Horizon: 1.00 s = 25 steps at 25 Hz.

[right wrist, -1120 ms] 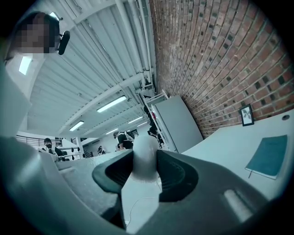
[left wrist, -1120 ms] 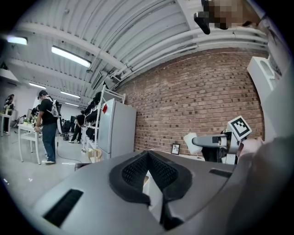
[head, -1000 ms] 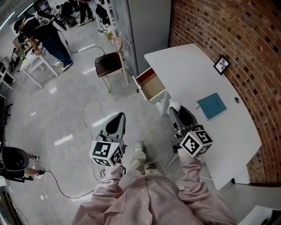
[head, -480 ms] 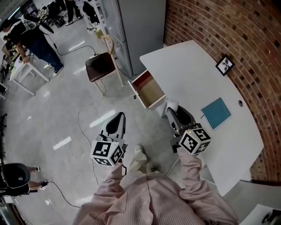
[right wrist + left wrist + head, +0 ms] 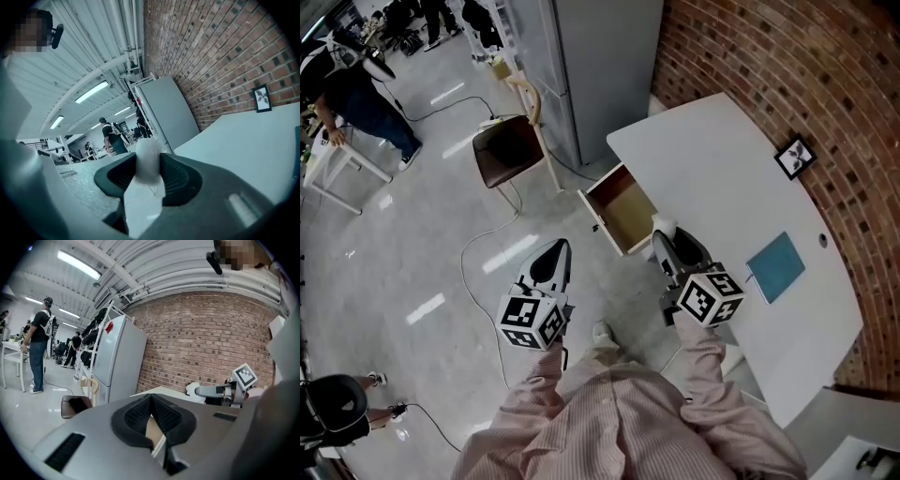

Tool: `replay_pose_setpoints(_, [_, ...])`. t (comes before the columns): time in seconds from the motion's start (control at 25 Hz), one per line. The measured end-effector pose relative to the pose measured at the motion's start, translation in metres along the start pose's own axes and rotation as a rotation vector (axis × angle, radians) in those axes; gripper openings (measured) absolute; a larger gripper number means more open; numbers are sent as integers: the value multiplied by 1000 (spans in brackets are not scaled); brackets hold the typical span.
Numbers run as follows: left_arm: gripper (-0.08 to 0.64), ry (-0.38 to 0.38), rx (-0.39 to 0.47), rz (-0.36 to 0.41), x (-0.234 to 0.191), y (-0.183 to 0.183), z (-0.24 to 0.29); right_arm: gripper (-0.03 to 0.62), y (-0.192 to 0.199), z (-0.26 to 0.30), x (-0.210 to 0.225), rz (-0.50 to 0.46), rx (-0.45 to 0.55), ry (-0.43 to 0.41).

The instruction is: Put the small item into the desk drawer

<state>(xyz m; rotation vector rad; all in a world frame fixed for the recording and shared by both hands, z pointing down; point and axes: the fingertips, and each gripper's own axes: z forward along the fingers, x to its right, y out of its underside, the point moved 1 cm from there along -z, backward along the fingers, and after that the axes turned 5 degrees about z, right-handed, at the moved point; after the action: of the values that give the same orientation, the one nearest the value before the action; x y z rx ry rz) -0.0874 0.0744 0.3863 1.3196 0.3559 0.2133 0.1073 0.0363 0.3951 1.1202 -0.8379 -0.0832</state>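
The small white rounded item (image 5: pixel 664 226) is pinched between the jaws of my right gripper (image 5: pixel 667 234), which hangs just off the near right corner of the open desk drawer (image 5: pixel 602 190). In the right gripper view the white item (image 5: pixel 148 159) fills the gap between the dark pads, with the right gripper (image 5: pixel 148 169) shut on it. The drawer is wooden inside and looks bare. My left gripper (image 5: pixel 551 255) hangs over the floor to the left of the drawer. Its pads (image 5: pixel 140 413) meet with nothing between them.
The white desk (image 5: pixel 722 187) runs along a brick wall and carries a teal book (image 5: pixel 776 265) and a small framed picture (image 5: pixel 795 157). A brown chair (image 5: pixel 508 150) and a grey cabinet (image 5: pixel 581 56) stand beyond the drawer. A cable (image 5: pixel 478 246) trails on the floor. People stand far off at the left.
The open drawer and desk have drawn nearer to my right gripper, which still holds the white item. The left gripper stays at the same place in view.
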Motion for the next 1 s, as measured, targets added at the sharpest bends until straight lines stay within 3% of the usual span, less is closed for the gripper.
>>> replay_pose_setpoints(0.6, [0, 17, -30, -78, -64, 7, 51, 158, 7, 82, 24, 5, -50, 86])
replay_pose_setpoints(1.0, [0, 23, -99, -137, -105, 27, 106, 158, 21, 148, 58, 14, -123, 142])
